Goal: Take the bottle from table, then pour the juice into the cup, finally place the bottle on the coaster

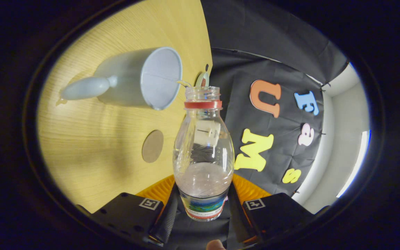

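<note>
My gripper (203, 199) is shut on a clear plastic bottle (203, 152), both fingers pressing its lower body near the label. The bottle has a red neck ring and no cap. It is tipped over, its open mouth just beside the rim of the white cup (135, 78). A thin curl of liquid (183, 83) shows between the mouth and the cup's rim. A little pale liquid lies in the bottle's lower half. The cup stands on the wooden table (92, 146), its handle pointing away from the bottle. A round brown coaster (152, 146) lies flat on the table, between the cup and my fingers.
A small round object (202, 79) sits at the table's edge just beyond the bottle's mouth. The table edge runs past the bottle, with the booth's black cloth wall (273, 62) beyond it. A fingertip (216, 244) of the person's hand shows behind the gripper.
</note>
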`<state>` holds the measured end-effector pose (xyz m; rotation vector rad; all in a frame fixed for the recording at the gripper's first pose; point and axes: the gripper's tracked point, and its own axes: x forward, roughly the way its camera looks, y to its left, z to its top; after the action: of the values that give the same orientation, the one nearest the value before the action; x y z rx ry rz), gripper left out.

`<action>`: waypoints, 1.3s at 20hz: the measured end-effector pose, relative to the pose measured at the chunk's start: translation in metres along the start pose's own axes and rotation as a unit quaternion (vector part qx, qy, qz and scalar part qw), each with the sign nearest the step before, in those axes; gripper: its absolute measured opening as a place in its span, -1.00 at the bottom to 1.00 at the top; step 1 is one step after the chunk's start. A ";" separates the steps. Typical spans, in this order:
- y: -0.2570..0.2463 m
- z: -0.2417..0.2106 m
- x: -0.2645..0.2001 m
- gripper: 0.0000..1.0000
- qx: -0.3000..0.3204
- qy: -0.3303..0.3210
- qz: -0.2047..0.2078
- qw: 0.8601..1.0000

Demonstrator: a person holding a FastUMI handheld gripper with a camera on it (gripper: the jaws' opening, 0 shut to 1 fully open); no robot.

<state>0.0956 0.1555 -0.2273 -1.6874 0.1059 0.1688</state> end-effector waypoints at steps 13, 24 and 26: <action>-0.013 -0.007 -0.003 0.48 -0.030 0.005 -0.010 0.999; -0.025 -0.005 -0.009 0.47 -0.045 0.003 -0.017 0.999; -0.028 -0.006 -0.009 0.47 -0.047 0.006 -0.019 0.999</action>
<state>0.0918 0.1530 -0.1978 -1.7830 0.0765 0.1376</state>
